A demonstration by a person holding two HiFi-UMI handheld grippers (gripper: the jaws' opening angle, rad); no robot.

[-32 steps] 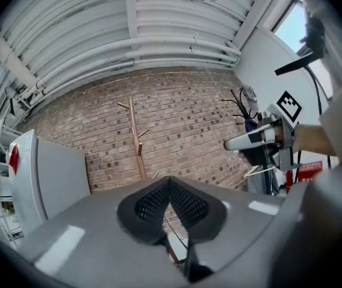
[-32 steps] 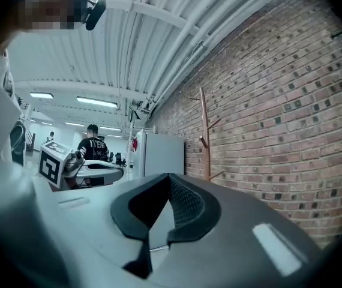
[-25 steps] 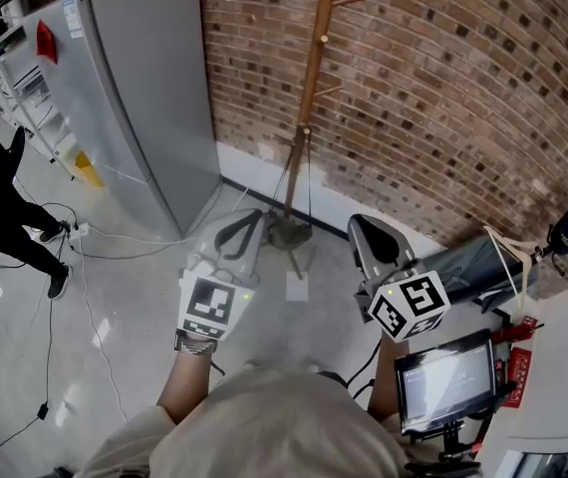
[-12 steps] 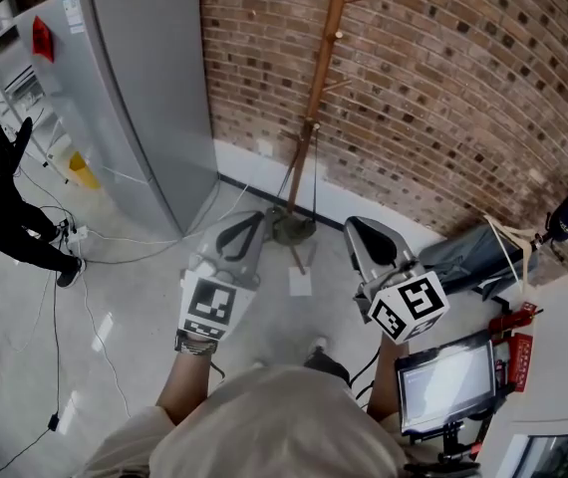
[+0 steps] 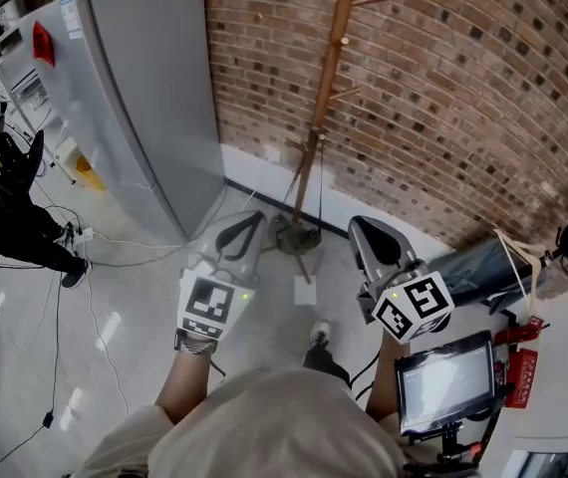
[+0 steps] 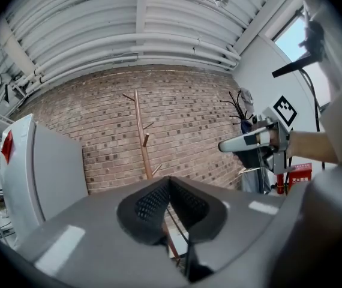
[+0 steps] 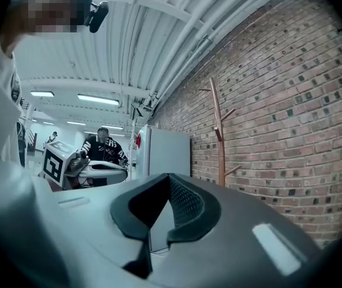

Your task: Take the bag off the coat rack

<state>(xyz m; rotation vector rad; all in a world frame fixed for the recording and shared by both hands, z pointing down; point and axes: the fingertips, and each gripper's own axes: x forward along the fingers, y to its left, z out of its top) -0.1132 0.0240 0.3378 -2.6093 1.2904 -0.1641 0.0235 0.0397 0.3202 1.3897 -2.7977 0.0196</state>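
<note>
A bare wooden coat rack (image 5: 326, 88) stands against the brick wall, with short pegs near its top and thin rods running down to a dark base (image 5: 296, 235). I see no bag on its pegs in any view. My left gripper (image 5: 242, 229) and right gripper (image 5: 369, 235) are held level side by side, both short of the rack's base. Both are shut with nothing between the jaws. The left gripper view shows the rack (image 6: 142, 137) ahead beyond its closed tips (image 6: 170, 182). In the right gripper view the rack (image 7: 219, 137) stands to the right of the tips (image 7: 168, 179).
A tall grey cabinet (image 5: 135, 98) stands left of the rack. A person in black (image 5: 5, 197) stands at far left among floor cables (image 5: 95, 297). A white sheet (image 5: 305, 290) lies on the floor. A screen (image 5: 443, 381) and a grey bundle (image 5: 473, 267) sit at right.
The rack has drifted right and slightly nearer in the head view, and the wearer's foot now shows below the grippers. Both grippers stay shut. The person in black has shifted.
</note>
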